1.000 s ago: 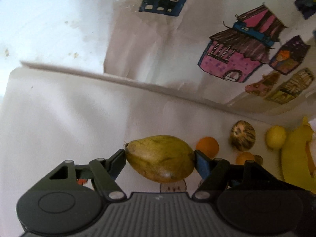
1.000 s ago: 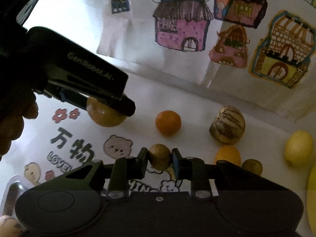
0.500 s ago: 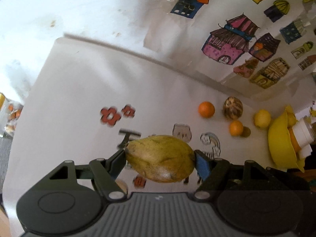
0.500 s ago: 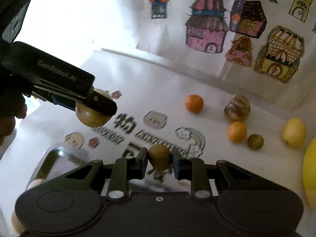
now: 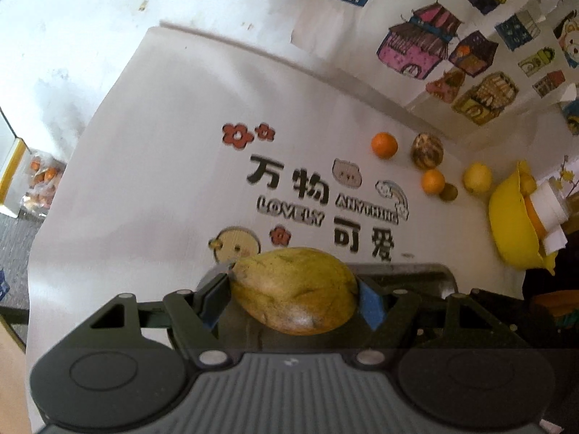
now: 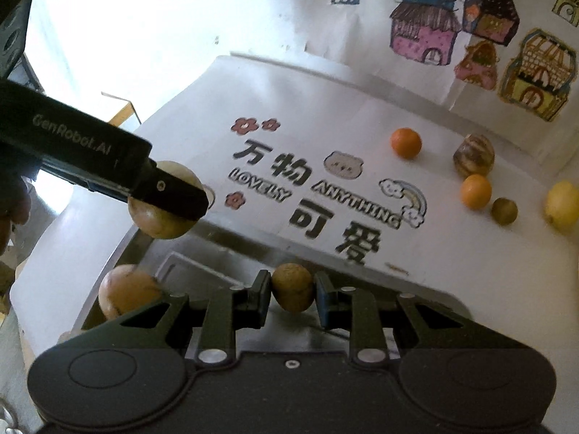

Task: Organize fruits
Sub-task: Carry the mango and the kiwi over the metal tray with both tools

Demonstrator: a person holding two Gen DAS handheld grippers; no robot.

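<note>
White printed table cover [image 5: 152,166]: metal tray [image 6: 188,253] at near edge. L gripper [image 5: 295,294] jaws pinch yellow-green mango [image 5: 295,294], brown-blotched, above tray. R gripper [image 6: 292,291] jaws pinch small brown fruit [image 6: 292,291]. Far-right corner: striped fruit [image 6: 473,154], lemon [image 6: 562,206], 2 oranges [image 6: 406,143].

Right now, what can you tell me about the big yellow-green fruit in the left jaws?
The mango is a large oval fruit, yellow-green with brown blotches and a pale scuff low on its skin, which looks matte and a little dented. It lies crosswise, its long axis spanning the left gripper, whose jaws press on both ends and hold it off the table. From the right wrist view it hangs above the near-left edge of the metal tray. Nothing else touches it.
</note>
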